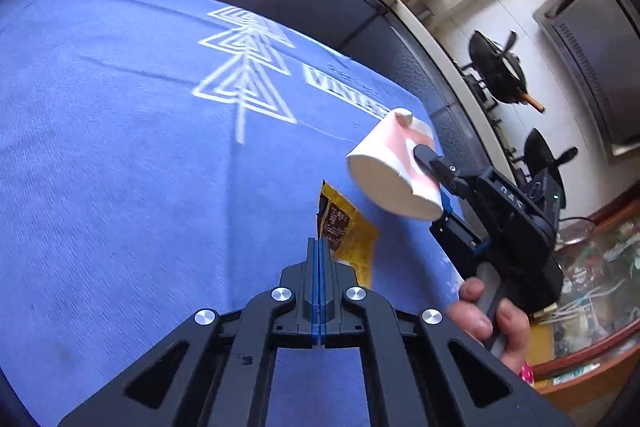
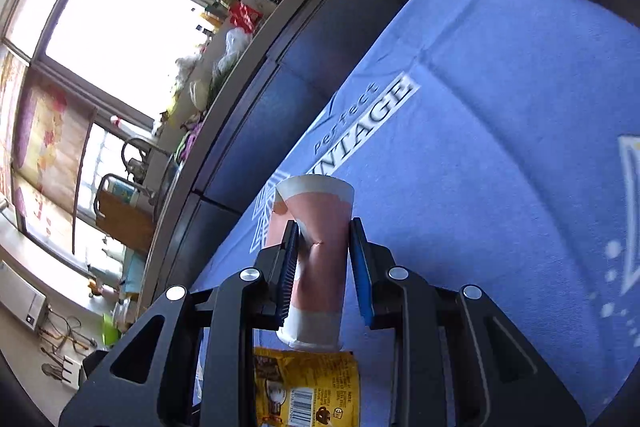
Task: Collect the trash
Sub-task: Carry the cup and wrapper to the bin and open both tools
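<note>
Meanwhile pinched cup [image 2: 316, 251] crosswise in right gripper [image 2: 324, 259] above wrapper [image 1: 348, 235]; left gripper [image 1: 319, 247], nearer, pressed together just beside wrapper's edge, wrapper flat on cloth [image 1: 120, 147].

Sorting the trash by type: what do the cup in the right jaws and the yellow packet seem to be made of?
Cup: looks like thin paper, matte pink and white; its wall is creased and dented where the right gripper squeezes it. Packet: probably plastic or foil film, glossy yellow with printed text and a barcode; it is wrinkled, with a ragged torn edge. The cloth beneath looks like woven blue fabric.
</note>
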